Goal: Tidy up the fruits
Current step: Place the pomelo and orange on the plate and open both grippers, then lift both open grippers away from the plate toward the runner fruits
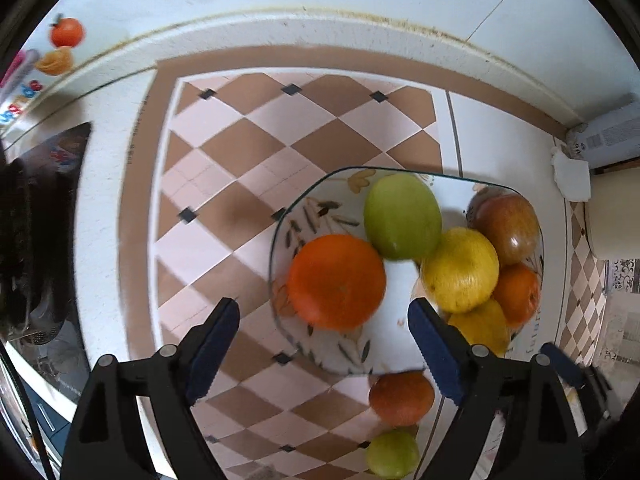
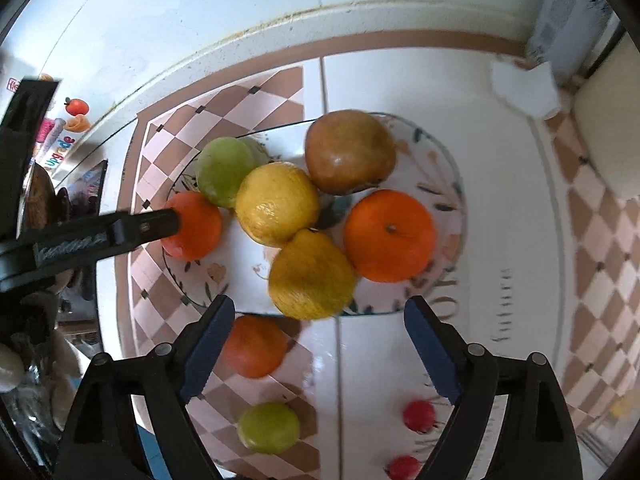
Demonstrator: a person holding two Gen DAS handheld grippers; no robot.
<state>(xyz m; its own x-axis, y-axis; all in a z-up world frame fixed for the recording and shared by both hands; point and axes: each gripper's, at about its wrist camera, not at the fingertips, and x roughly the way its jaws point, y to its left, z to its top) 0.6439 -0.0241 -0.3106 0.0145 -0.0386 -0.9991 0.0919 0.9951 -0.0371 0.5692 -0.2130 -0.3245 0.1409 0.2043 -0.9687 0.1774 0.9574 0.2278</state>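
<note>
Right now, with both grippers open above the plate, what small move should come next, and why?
Probably lower the right gripper toward the orange fruit lying just off the glass plate. Its jaws stand open and empty, and that fruit, a green one and two small red ones are not yet on the plate.

Glass plate printed with pale floral motifs holds an orange, two yellow lemons, a green apple and a red-brown apple; counter tiled in brown-and-pink diamonds with small black squares.
</note>
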